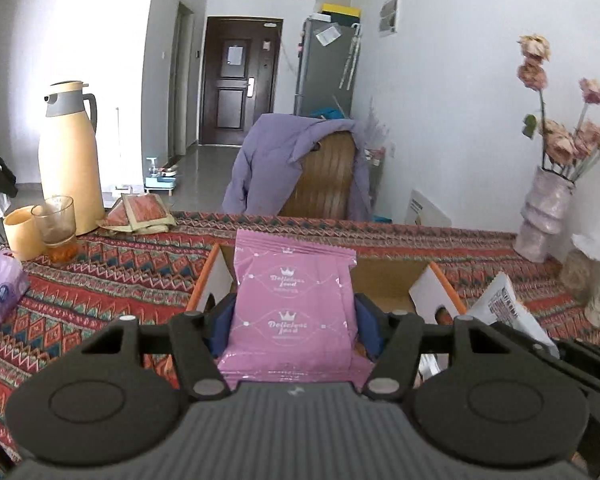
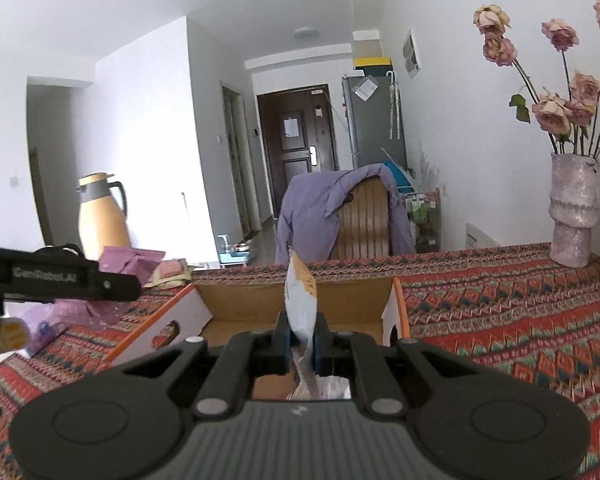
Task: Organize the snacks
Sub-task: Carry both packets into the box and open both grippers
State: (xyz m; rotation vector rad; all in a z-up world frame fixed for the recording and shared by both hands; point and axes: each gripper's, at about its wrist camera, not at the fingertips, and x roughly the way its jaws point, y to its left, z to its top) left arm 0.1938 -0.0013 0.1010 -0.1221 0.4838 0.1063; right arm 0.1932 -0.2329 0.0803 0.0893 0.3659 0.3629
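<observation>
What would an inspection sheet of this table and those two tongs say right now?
Surface: table under a red patterned cloth.
Job's things: open cardboard box; pink snack packet and pale blue snack packet, both held above the box; red sachets lying by the flask.
Clutter: cream thermos flask, glass, cup, purple tissue pack, vase of dried flowers.
Tongs: left tongs clamp the pink packet flat-on; right tongs pinch the blue packet edge-on.
Cables: nothing seen.
Surroundings: chair draped with a purple jacket, dark door, grey fridge.
</observation>
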